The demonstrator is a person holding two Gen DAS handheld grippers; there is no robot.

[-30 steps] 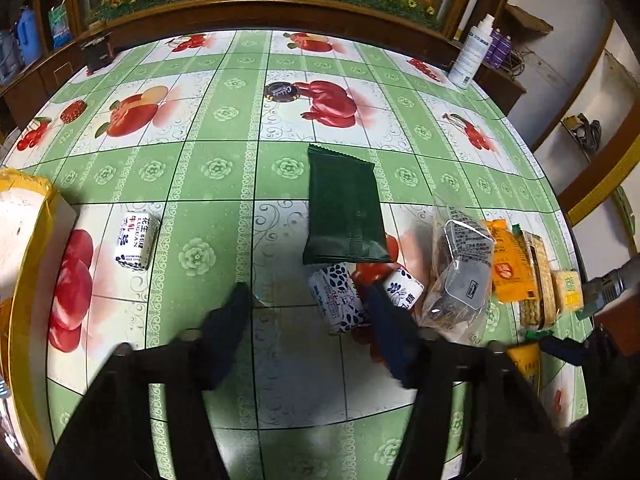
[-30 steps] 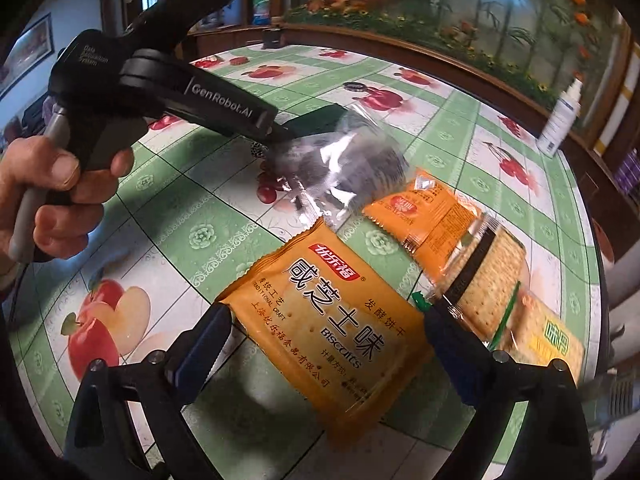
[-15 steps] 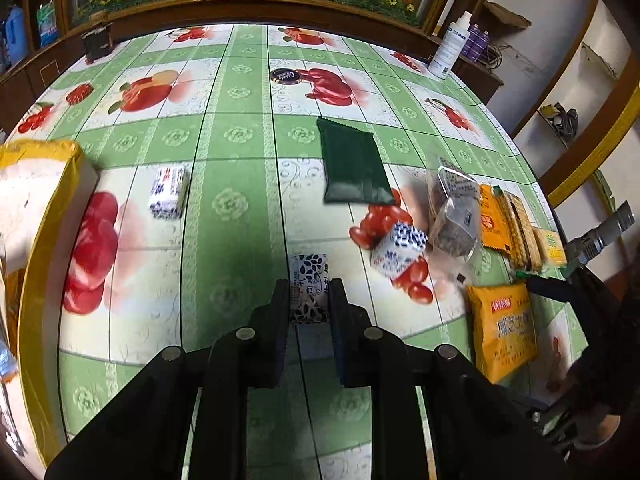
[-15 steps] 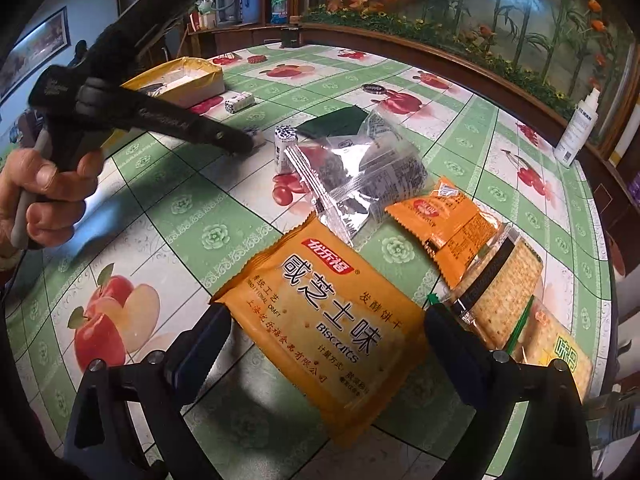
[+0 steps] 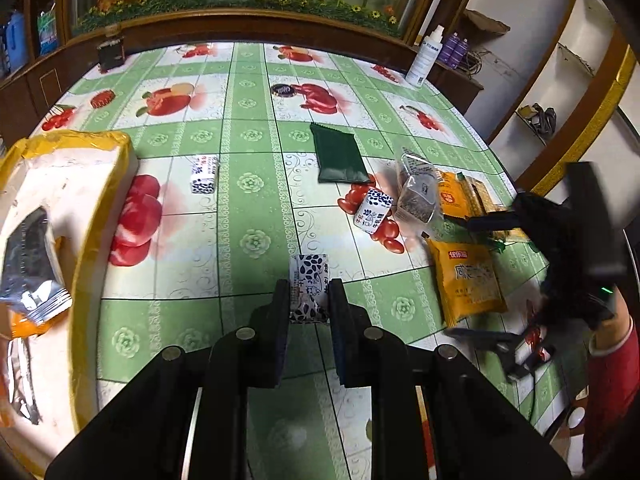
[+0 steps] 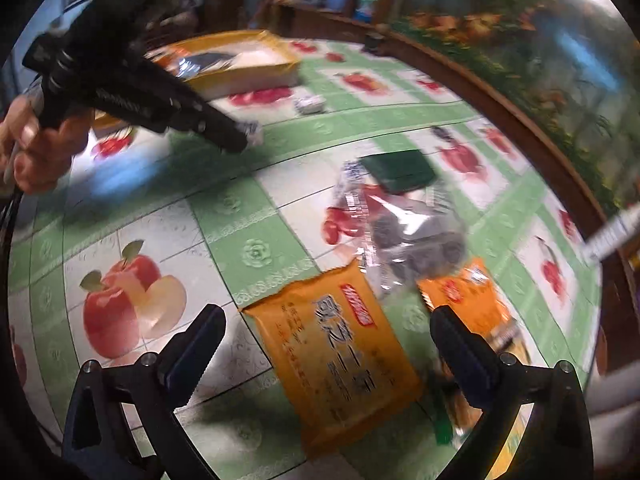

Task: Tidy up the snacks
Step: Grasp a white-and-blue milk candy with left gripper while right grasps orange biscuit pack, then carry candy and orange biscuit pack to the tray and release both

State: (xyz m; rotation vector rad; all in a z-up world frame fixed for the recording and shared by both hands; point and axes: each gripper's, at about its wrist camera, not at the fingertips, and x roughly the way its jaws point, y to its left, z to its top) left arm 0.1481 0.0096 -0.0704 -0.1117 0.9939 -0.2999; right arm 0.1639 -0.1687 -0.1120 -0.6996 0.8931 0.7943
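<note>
left claw (image 5: 309,300): clamped on blue-spotted candy pack (image 5: 309,286), mid-table (image 5: 256,184)
right claw (image 6: 326,338): wide, over orange biscuit pack (image 6: 340,364)
table's left edge: yellow-rimmed box (image 5: 94,216)

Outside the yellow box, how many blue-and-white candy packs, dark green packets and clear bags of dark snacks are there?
Blue-and-white candy packs: 3
Dark green packets: 1
Clear bags of dark snacks: 1
Total: 5

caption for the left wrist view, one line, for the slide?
Left gripper shut on a blue-and-white candy above the green fruit-print tablecloth, yellow-rimmed box at left.
</note>
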